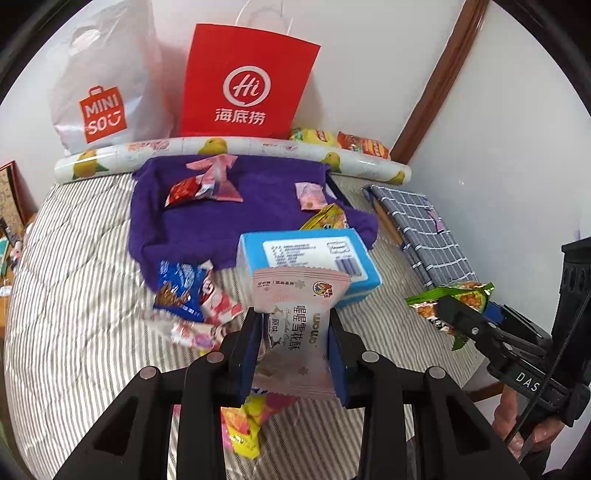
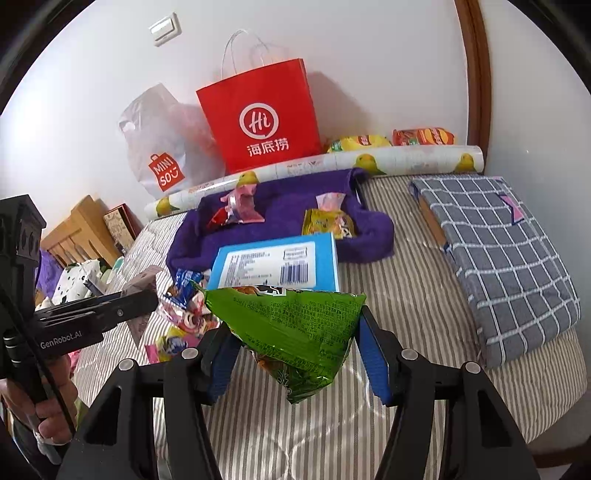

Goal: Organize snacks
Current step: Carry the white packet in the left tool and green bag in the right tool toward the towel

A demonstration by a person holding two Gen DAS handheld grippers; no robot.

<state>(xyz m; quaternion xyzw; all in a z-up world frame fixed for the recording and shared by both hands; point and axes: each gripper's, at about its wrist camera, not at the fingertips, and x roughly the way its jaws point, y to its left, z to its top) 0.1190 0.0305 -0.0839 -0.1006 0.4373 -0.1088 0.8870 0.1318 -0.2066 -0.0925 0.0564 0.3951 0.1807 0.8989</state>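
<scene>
Left tool point(image 1: 293, 345) is clamped on a pale pink snack packet point(image 1: 295, 325), which I hold above the striped bed point(image 1: 74, 314); its long axis runs straight ahead along the fingers, its serrated end pointing away from me and its printed lettering lying sideways. Right tool point(image 2: 295, 347) grips a green snack bag point(image 2: 299, 332) by its two sides, its wide crimped edge lying crosswise and farthest from me, the body tapering back toward me; it is glossy with fine print. Only my right view shows the wall switch point(image 2: 166, 28) and a wooden frame point(image 2: 74, 232) far to the left; only my left view shows the yellow packet point(image 1: 245, 424) lying beneath the left tool. Ahead of both tools sit a blue box point(image 1: 310, 258) and a purple cloth point(image 1: 240, 206).
</scene>
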